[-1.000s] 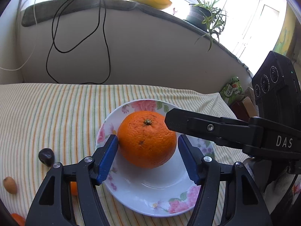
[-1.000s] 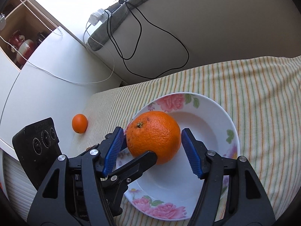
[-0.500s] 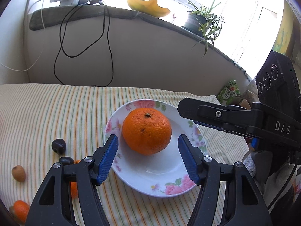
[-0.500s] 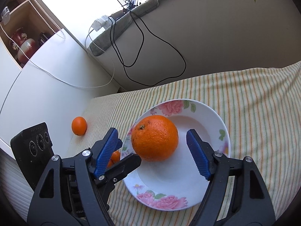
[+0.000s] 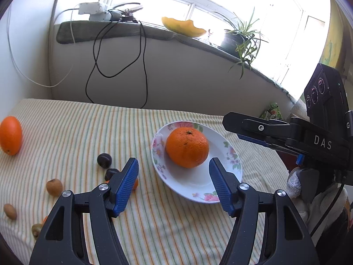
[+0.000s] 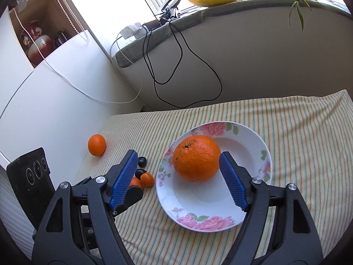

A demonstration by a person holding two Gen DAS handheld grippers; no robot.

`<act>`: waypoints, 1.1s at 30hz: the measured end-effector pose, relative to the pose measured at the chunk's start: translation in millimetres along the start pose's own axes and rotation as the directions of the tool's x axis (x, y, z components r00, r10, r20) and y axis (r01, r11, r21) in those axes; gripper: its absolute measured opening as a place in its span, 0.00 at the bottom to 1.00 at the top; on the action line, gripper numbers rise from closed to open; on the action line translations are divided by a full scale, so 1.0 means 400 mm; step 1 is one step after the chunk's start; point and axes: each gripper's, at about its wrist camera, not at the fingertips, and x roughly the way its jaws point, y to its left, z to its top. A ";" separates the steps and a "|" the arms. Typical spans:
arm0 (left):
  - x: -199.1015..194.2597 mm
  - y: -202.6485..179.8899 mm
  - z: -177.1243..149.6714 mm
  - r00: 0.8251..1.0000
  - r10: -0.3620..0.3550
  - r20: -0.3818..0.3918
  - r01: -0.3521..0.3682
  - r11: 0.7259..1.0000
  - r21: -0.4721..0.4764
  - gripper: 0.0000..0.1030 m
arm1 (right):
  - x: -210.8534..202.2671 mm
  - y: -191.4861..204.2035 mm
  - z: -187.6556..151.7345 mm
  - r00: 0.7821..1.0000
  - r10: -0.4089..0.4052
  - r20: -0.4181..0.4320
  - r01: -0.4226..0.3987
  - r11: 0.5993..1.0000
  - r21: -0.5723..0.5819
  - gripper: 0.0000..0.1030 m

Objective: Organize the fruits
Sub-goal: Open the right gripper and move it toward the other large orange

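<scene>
One big orange (image 6: 196, 158) sits in the flowered plate (image 6: 263, 149) — that much is done. The left gripper (image 5: 173, 181) and right gripper (image 6: 176, 176) both stand apart and empty, the right's jaws having just widened off the orange. A smaller orange (image 6: 96, 144), dark plums (image 5: 104, 160) and small brown fruits (image 5: 54, 186) lie loose on the striped cloth (image 5: 66, 132) — left to gather.

— What's up on the windowsill (image 5: 154, 31)?
— 1 potted plant (image 5: 240, 37), a yellow dish (image 5: 183, 27) and a white power strip (image 5: 92, 11), with 2 black cables (image 5: 143, 66) hanging down the wall.
— And left?
— A vase (image 6: 36, 44) in a cabinet niche.
</scene>
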 end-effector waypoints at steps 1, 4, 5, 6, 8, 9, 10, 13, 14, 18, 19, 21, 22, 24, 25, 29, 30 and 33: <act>-0.008 0.008 -0.002 1.000 0.007 0.005 -0.007 1.000 -0.004 0.64 | -0.003 0.011 -0.001 1.000 0.000 0.003 0.000 1.000 -0.009 0.77; -0.035 0.037 -0.007 1.000 0.022 0.020 -0.021 1.000 -0.022 0.64 | -0.008 0.044 -0.004 1.000 -0.003 0.017 0.003 0.999 -0.040 0.77; -0.044 0.046 -0.008 0.999 0.027 0.025 -0.026 0.999 -0.027 0.64 | -0.007 0.056 -0.005 1.000 -0.001 0.020 0.002 0.999 -0.049 0.77; -0.054 0.054 -0.009 0.999 0.033 0.030 -0.032 0.999 -0.031 0.64 | -0.006 0.067 -0.006 1.000 0.001 0.021 0.000 0.998 -0.058 0.77; -0.076 0.069 -0.014 0.998 0.049 0.042 -0.048 0.998 -0.033 0.64 | -0.002 0.088 -0.008 1.000 0.006 0.018 -0.005 0.998 -0.070 0.77; -0.088 0.076 -0.017 0.997 0.058 0.048 -0.056 0.998 -0.035 0.64 | 0.001 0.098 -0.009 1.000 0.008 0.015 -0.007 0.997 -0.075 0.77; -0.099 0.086 -0.019 0.996 0.067 0.053 -0.065 0.997 -0.038 0.65 | 0.003 0.107 -0.010 1.000 0.010 0.014 -0.009 0.997 -0.080 0.80; -0.127 0.118 -0.026 0.993 0.095 0.069 -0.091 0.994 -0.057 0.70 | 0.010 0.138 -0.013 1.000 0.012 0.018 -0.010 0.994 -0.105 0.85; -0.135 0.128 -0.030 0.992 0.103 0.072 -0.098 0.993 -0.065 0.70 | 0.013 0.147 -0.014 1.000 0.015 0.015 -0.013 0.994 -0.112 0.86; -0.163 0.180 -0.038 0.988 0.134 0.082 -0.126 0.987 -0.097 0.76 | 0.029 0.184 -0.014 1.000 0.013 0.007 -0.012 0.990 -0.138 0.97; -0.170 0.193 -0.040 0.986 0.145 0.084 -0.136 0.985 -0.102 0.76 | 0.033 0.194 -0.013 1.000 0.015 0.004 -0.014 0.989 -0.146 0.98; -0.186 0.224 -0.043 0.982 0.164 0.090 -0.153 0.981 -0.118 0.77 | 0.045 0.212 -0.010 1.000 0.016 -0.015 -0.018 0.987 -0.161 0.98; -0.194 0.239 -0.042 0.980 0.174 0.094 -0.162 0.979 -0.127 0.77 | 0.053 0.221 -0.008 0.999 0.017 -0.028 -0.021 0.986 -0.167 0.99; -0.211 0.272 -0.042 0.975 0.197 0.100 -0.181 0.972 -0.147 0.78 | 0.068 0.240 -0.006 0.998 0.026 -0.050 -0.034 0.984 -0.178 1.00; -0.218 0.288 -0.041 0.973 0.208 0.102 -0.191 0.969 -0.156 0.78 | 0.075 0.249 -0.005 0.998 0.031 -0.059 -0.042 0.982 -0.183 1.00; -0.238 0.354 -0.038 0.965 0.242 0.106 -0.219 0.957 -0.188 0.78 | 0.114 0.289 0.001 0.995 0.048 -0.089 -0.065 0.976 -0.206 1.00; -0.240 0.370 -0.037 0.963 0.248 0.103 -0.225 0.955 -0.195 0.78 | 0.126 0.298 0.004 0.994 0.053 -0.098 -0.073 0.975 -0.208 1.00; -0.241 0.412 -0.031 0.959 0.266 0.100 -0.240 0.946 -0.217 0.78 | 0.164 0.324 0.016 0.987 0.090 -0.132 -0.115 0.974 -0.194 1.00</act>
